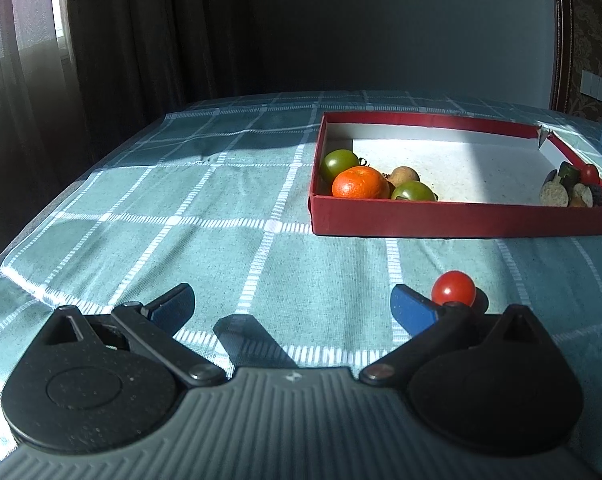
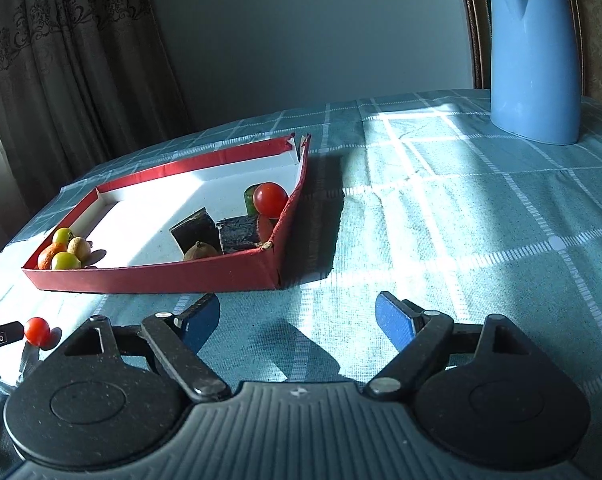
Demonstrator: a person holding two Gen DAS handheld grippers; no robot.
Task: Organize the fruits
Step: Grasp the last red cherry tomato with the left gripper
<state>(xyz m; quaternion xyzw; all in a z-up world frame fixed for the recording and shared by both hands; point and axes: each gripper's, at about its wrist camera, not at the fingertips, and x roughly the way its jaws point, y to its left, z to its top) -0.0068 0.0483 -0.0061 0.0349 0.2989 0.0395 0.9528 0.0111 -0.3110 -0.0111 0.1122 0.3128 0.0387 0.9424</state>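
Observation:
A shallow red box (image 1: 461, 220) (image 2: 149, 278) lies on the checked cloth. One corner holds an orange (image 1: 359, 183) (image 2: 49, 257), two green tomatoes (image 1: 339, 162) and a pale fruit (image 1: 403, 175). The other end holds dark cut pieces (image 2: 217, 230), a small brown fruit (image 2: 200, 251) and a red tomato (image 2: 269, 199) (image 1: 590, 173). A loose red cherry tomato (image 1: 453, 289) (image 2: 37, 331) rests on the cloth outside the box, just beyond my left gripper's right finger. My left gripper (image 1: 291, 306) is open and empty. My right gripper (image 2: 297, 316) is open and empty, short of the box's near right corner.
A tall blue jug (image 2: 535, 56) stands at the back right of the table. Dark curtains (image 1: 121, 40) hang behind the far left edge. Teal checked cloth (image 2: 461, 220) covers the table, with strong sunlight and shadows across it.

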